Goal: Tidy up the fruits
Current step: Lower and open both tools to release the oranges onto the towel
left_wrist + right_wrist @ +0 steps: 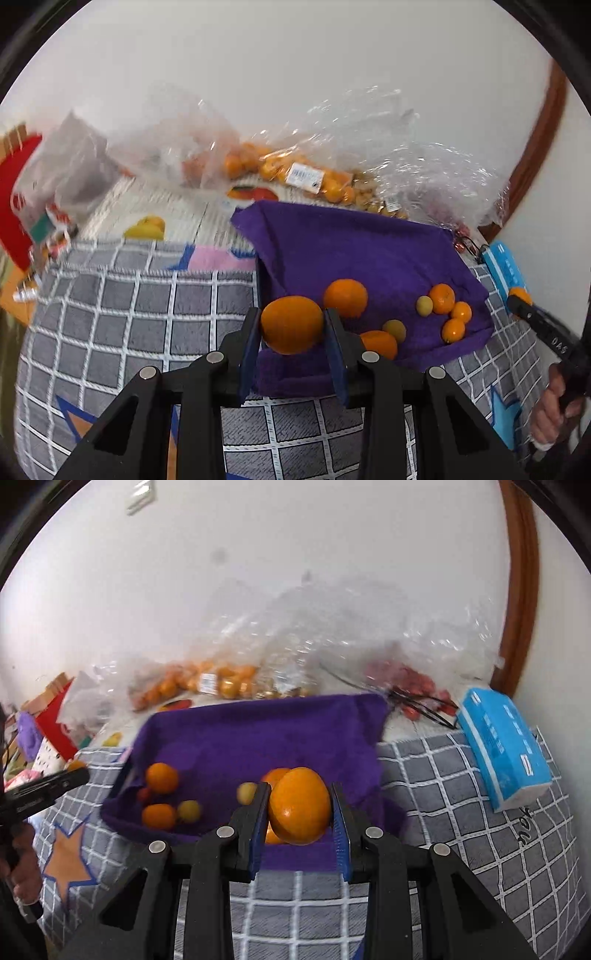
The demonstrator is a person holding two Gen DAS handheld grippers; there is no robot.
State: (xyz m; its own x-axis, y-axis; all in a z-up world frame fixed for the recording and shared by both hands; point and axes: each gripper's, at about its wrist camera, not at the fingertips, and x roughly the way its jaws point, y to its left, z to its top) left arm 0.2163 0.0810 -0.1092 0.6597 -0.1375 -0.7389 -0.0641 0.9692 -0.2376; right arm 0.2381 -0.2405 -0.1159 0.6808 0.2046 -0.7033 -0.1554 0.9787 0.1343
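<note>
oranges (291, 325) (299, 806) in jaws, over purple-lined tray (258, 731) of citrus

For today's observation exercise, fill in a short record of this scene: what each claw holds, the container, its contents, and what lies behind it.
left claw: shut on an orange
right claw: shut on another orange
container: purple cloth-lined tray on a grey checked cover
contents: several oranges, small orange fruits, small yellow-green fruits
behind tray: clear plastic bags of fruit
right of tray: blue tissue pack

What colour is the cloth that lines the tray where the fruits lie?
Purple; the cloth shows best in the right wrist view.
</note>
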